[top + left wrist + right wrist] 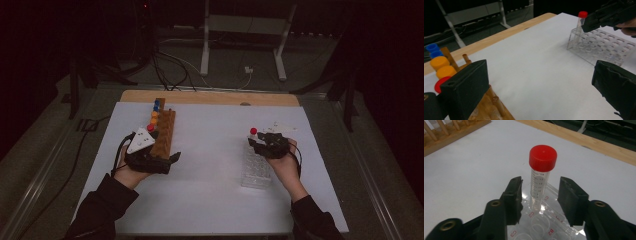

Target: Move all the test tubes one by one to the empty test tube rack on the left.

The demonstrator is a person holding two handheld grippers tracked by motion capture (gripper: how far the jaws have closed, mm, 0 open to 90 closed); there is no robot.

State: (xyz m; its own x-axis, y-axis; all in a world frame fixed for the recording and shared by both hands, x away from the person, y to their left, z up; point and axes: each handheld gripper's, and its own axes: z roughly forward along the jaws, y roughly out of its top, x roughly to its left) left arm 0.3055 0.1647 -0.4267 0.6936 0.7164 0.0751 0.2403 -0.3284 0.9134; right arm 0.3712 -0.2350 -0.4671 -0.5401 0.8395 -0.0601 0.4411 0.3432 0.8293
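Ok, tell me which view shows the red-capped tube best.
The right gripper view: the red-capped tube stands close, upright in the clear rack, scale markings readable. The left gripper view shows it far off; the high view gives a red dot.

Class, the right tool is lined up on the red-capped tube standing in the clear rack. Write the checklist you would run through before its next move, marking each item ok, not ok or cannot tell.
1. Red-capped tube stands upright in a corner hole of the clear rack: ok.
2. Tube sits between the jaws of the right tool: ok.
3. Pads pressing on the tube: not ok; a gap shows on both sides.
4. Red cap on the tube: ok; how tightly, cannot tell.
5. Left tool open, holding nothing, away from the rack: ok.
6. Wooden rack with the other capped tubes well away from the right tool: ok.
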